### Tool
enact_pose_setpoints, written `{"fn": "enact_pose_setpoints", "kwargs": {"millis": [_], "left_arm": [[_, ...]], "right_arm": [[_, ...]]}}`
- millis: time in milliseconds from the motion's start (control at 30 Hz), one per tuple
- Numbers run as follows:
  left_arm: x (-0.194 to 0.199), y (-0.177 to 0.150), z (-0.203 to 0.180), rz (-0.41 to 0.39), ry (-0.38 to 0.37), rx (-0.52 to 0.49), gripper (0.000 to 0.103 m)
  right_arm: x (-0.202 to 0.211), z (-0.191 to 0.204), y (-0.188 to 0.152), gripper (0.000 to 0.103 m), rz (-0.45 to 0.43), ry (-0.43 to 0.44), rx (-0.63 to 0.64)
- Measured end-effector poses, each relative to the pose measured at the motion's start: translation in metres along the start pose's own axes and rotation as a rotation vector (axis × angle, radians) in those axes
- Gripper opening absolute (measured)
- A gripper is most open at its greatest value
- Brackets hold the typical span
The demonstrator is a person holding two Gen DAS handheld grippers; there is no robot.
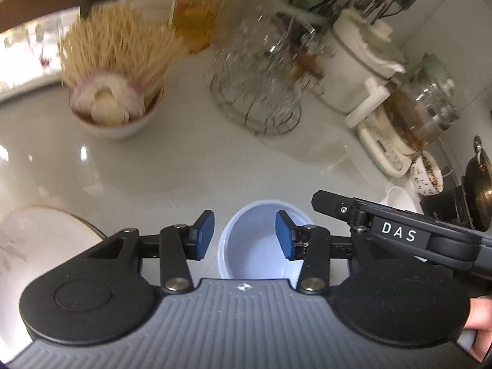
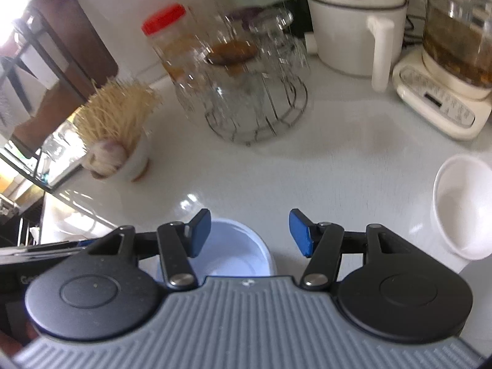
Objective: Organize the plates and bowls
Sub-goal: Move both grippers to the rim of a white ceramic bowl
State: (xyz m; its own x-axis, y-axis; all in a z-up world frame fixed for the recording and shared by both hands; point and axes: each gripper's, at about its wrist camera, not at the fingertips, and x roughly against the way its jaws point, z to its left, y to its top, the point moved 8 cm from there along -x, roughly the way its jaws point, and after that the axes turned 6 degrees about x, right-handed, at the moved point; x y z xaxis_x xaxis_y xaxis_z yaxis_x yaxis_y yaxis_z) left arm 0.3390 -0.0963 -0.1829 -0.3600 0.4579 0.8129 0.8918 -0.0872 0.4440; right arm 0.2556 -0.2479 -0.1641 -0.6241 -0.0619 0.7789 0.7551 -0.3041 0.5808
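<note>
A pale blue bowl [image 1: 255, 246] stands upright on the white counter, right under my left gripper [image 1: 245, 235], which is open with a pad over each side of the bowl. In the right wrist view the same blue bowl [image 2: 233, 255] lies below my open right gripper [image 2: 249, 233], nearer its left pad. A white bowl [image 2: 464, 206] stands at the right, apart from the gripper. A gold-rimmed plate [image 1: 40, 243] lies at the left edge of the left wrist view. Part of the right gripper body [image 1: 399, 233] shows at the right there.
At the back stand a bowl of garlic and toothpicks [image 1: 113, 92], a wire rack of glasses [image 1: 261, 83], a red-lidded jar [image 1: 200, 9], a white pot [image 2: 353, 21] and a glass kettle on its base [image 2: 446, 70]. A dark wok [image 1: 479, 190] is far right.
</note>
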Motion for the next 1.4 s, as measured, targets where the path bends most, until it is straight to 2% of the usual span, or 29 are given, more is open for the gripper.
{"fn": "enact_pose_setpoints", "kwargs": {"millis": [300,467,700,867,1067,1400], "left_arm": [[0.035,0.008,-0.004,-0.052,-0.047,-0.044,0.052],[0.054,0.015,0.0,-0.088,-0.044,-0.085,0.052],[0.063,0.014,0.001,-0.095,-0.031,-0.113,0.052],[0.052,0.011,-0.019,-0.094,-0.044,-0.108,0.052],[0.036,0.011,-0.063,-0.076,-0.084,-0.127,0.052],[0.0,0.004,-0.126,-0.027,-0.095,-0.177,0.052]], "right_arm": [[0.033,0.019,0.009,0.059,-0.071,-0.01,0.013],[0.04,0.027,0.007,0.059,-0.101,-0.014,-0.031],[0.052,0.027,0.012,0.059,-0.161,-0.027,-0.034],[0.055,0.007,0.013,0.059,-0.159,-0.027,-0.027],[0.073,-0.036,0.019,0.059,-0.179,-0.075,-0.042],[0.082,-0.111,0.018,0.059,-0.181,-0.128,-0.117]]}}
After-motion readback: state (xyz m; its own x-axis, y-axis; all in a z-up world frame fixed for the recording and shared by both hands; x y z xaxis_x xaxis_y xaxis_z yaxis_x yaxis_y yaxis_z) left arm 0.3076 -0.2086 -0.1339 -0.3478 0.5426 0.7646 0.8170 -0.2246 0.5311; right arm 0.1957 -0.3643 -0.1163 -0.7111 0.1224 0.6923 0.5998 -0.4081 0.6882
